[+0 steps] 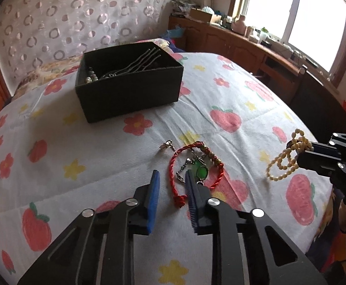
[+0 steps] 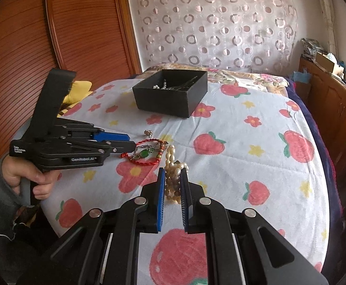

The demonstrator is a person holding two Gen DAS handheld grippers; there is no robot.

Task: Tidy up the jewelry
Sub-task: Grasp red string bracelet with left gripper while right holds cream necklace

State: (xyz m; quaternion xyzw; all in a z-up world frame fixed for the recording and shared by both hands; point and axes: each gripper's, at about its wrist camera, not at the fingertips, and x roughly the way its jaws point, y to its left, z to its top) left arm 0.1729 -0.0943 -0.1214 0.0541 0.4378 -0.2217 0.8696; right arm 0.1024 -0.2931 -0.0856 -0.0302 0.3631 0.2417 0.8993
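A black open box (image 1: 130, 95) sits on the bed and holds hairpins and pearls; it also shows in the right wrist view (image 2: 170, 99). My left gripper (image 1: 171, 175) is open, low over the sheet, its jaws on either side of the near edge of a red cord bracelet (image 1: 173, 163) that lies with a green pendant chain (image 1: 201, 172). A small silver clasp (image 1: 165, 145) lies just beyond. My right gripper (image 2: 173, 173) is shut on a cream pearl bracelet (image 2: 173, 166) and holds it above the sheet; the bracelet also shows in the left wrist view (image 1: 284, 161).
The bed is covered by a white sheet with strawberries and flowers (image 1: 220, 90). A wooden cabinet (image 1: 244, 45) with clutter runs along the right under a window. A wooden wardrobe (image 2: 54, 35) stands at the left. A circle-patterned curtain (image 2: 215, 23) hangs behind.
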